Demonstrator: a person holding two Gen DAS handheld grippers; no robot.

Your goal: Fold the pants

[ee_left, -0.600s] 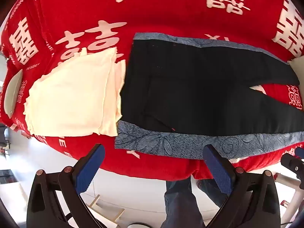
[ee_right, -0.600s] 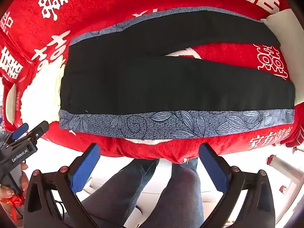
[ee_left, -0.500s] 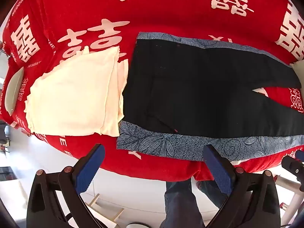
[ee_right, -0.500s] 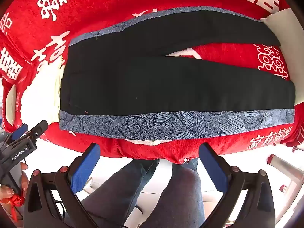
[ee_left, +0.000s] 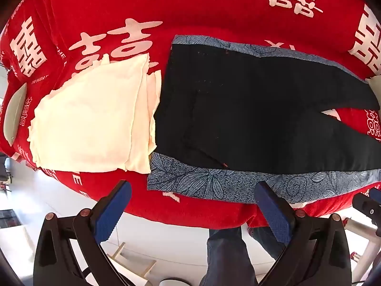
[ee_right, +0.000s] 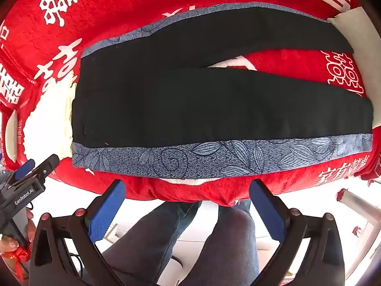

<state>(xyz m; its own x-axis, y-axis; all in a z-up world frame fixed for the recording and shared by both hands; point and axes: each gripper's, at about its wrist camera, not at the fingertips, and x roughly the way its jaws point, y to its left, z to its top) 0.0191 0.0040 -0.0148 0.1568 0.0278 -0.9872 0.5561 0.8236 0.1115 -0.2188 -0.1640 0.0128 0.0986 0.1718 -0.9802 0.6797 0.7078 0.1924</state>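
Black pants [ee_left: 250,109] [ee_right: 190,100] with blue leaf-patterned side stripes lie flat on the red cloth, waist to the left and both legs spread to the right. My left gripper [ee_left: 193,194] hangs open above the near table edge, just in front of the waist end's blue stripe. Open too, my right gripper [ee_right: 188,191] hovers over the near edge in front of the middle of the near leg. Nothing is between either pair of blue pads. The left gripper [ee_right: 31,169] also shows at the left edge of the right wrist view.
A folded cream cloth [ee_left: 92,121] lies just left of the waist. The red cloth with white characters [ee_left: 214,12] covers the table. A white item [ee_right: 357,31] sits at the far right. The person's legs in jeans [ee_right: 166,238] are below the near edge.
Both grippers have drifted slightly toward the table, so the pants sit a little lower in the views. Both stay open and empty.
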